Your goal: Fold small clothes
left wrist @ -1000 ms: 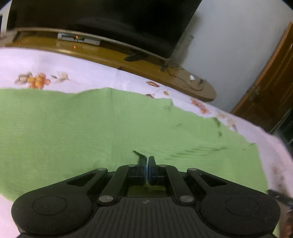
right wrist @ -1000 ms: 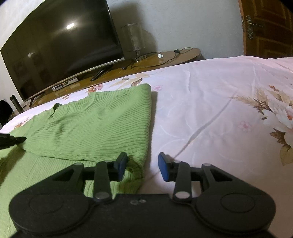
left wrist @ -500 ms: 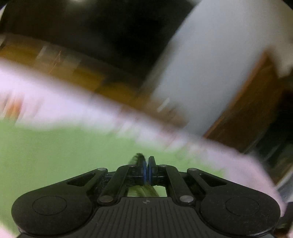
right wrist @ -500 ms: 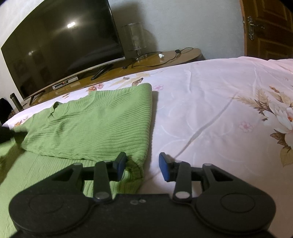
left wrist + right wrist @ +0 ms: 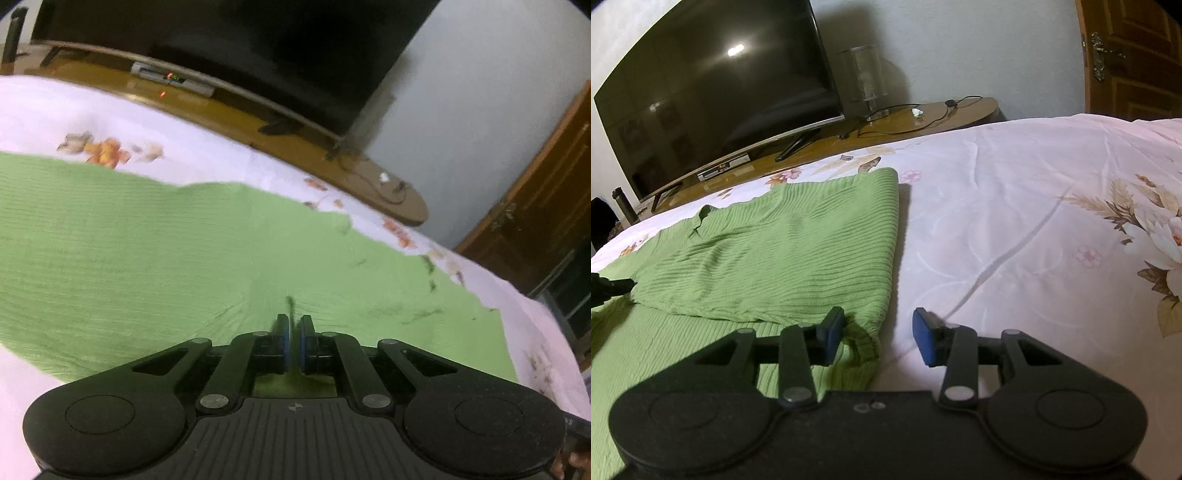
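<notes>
A bed covered by a pale pink flowered sheet [image 5: 1015, 206] fills the lower part of both views. Beyond the far edge of the bed runs a long wooden TV stand [image 5: 916, 118] carrying a big dark television [image 5: 716, 96], a small box [image 5: 171, 78] with lit red and green dots, a glass lamp [image 5: 864, 77] and a loose black cable [image 5: 908, 114]. A brown wooden door [image 5: 1134, 59] stands to the right of the stand.

The green ribbed garment [image 5: 783, 243] lies on the bed in front of the television, one part folded over onto the rest.

The left gripper [image 5: 294, 345] is pinched closed on a raised ridge of the garment. The right gripper [image 5: 877, 338] stands half spread at the garment's near right corner, its left pad over the cloth, its right pad over the sheet, pressing nothing.

Compared with a second ago, the left view has shifted sideways, showing more of the stand; the right view is unchanged.
</notes>
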A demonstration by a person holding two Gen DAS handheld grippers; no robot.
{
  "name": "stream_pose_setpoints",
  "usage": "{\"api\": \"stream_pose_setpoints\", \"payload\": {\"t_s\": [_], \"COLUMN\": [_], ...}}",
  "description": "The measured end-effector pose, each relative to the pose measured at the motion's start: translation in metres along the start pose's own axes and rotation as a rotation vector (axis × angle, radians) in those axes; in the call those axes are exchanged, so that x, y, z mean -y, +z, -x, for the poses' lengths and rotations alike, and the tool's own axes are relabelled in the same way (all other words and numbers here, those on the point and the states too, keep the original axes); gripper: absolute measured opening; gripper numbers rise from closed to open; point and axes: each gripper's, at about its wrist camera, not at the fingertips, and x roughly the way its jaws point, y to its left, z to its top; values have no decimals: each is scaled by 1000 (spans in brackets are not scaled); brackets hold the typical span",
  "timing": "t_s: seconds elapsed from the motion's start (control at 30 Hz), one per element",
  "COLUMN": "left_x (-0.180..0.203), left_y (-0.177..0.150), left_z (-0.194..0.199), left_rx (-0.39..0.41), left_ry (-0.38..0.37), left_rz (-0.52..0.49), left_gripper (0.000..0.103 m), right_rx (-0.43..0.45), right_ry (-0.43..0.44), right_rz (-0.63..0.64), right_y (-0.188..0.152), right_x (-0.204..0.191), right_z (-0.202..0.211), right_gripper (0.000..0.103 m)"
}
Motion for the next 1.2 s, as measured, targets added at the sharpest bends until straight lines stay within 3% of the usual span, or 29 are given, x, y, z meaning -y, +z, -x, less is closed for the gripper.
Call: {"api": "stream_pose_setpoints", "payload": {"t_s": [0.13, 0.3, 0.5, 0.57, 0.6, 0.63, 0.73, 0.83, 0.93, 1.07, 1.1, 1.2], "left_x": [12, 15, 6, 14, 26, 43, 110, 157, 171, 133, 119, 99], "left_y": [6, 9, 8, 16, 20, 23, 17, 4, -9, 0, 0, 7], "left_z": [-25, -35, -5, 2, 1, -6, -45, -91, -127, -108, -101, -83], "left_rx": [-70, -50, 54, 94, 105, 95, 7, -77, -149, -66, -64, -35], "left_ry": [56, 20, 175, 145, 102, 38, -114, -192, -167, -82, -86, -45], "left_rz": [-68, -80, -108, -103, -112, -133, -241, -285, -294, -248, -230, -226], "left_gripper": [3, 3, 3, 3, 3, 3, 3, 3, 2, 2, 2, 3], "right_rx": [55, 43, -1, 46, 68, 85, 96, 92, 60, 42, 43, 102], "right_ry": [7, -4, -70, -45, -31, -15, -8, 1, 11, -88, -114, -76], "right_rz": [-8, 29, 55, 51, 51, 53, 92, 99, 136, 138, 102, 38], "right_y": [5, 11, 22, 30, 35, 40, 61, 74, 78, 80, 82, 84], "right_x": [-2, -9, -4, 1, 1, 1, -11, -21, -30, -17, -6, 12], "right_z": [5, -6, -16, -10, -10, -12, -34, -59, -82, -97, -95, -79], "right_gripper": [40, 38, 37, 39, 35, 24, 19, 19, 18, 21, 28, 24]}}
